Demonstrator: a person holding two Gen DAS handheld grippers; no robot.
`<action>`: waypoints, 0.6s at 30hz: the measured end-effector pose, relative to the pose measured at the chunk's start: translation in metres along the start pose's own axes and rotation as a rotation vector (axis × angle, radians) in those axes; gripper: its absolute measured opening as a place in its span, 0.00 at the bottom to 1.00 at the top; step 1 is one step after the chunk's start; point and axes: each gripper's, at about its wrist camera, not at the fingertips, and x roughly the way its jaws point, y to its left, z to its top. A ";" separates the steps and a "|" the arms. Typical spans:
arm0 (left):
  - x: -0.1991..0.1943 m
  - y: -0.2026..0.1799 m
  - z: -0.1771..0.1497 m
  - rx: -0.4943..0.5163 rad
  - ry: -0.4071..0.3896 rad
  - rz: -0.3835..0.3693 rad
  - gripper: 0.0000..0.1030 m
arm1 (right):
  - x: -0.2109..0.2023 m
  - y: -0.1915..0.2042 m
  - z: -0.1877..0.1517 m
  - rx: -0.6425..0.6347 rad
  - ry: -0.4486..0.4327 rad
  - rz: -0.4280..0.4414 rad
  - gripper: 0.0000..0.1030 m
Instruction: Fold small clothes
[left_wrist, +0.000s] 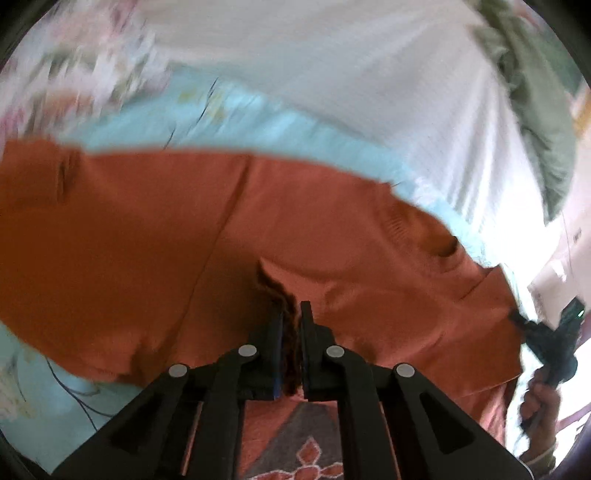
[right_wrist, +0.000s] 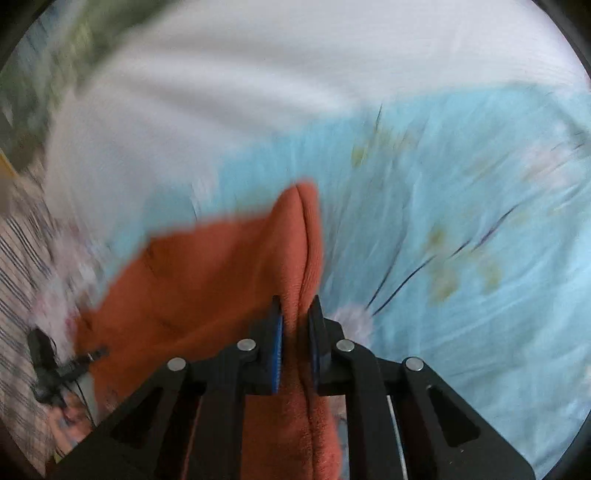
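Carrying the orange garment over the blue floral sheet, both claws are clamped on its cloth: left gripper pinches an edge bunch, right gripper a doubled fold. Judged best, keep both pinches level and the span taut before laying it on the sheet. Only the left view shows the garment's broad spread and the person's hand; only the right shows the fold's ridge.
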 end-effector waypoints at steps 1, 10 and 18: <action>0.000 -0.006 -0.001 0.034 -0.014 0.018 0.03 | -0.010 -0.005 0.000 0.018 -0.027 0.004 0.12; 0.026 0.012 -0.007 -0.017 0.103 0.015 0.13 | 0.020 -0.034 -0.016 0.045 0.073 -0.087 0.13; 0.055 -0.010 0.021 0.034 0.191 -0.036 0.33 | 0.029 -0.030 -0.016 0.053 0.082 -0.079 0.13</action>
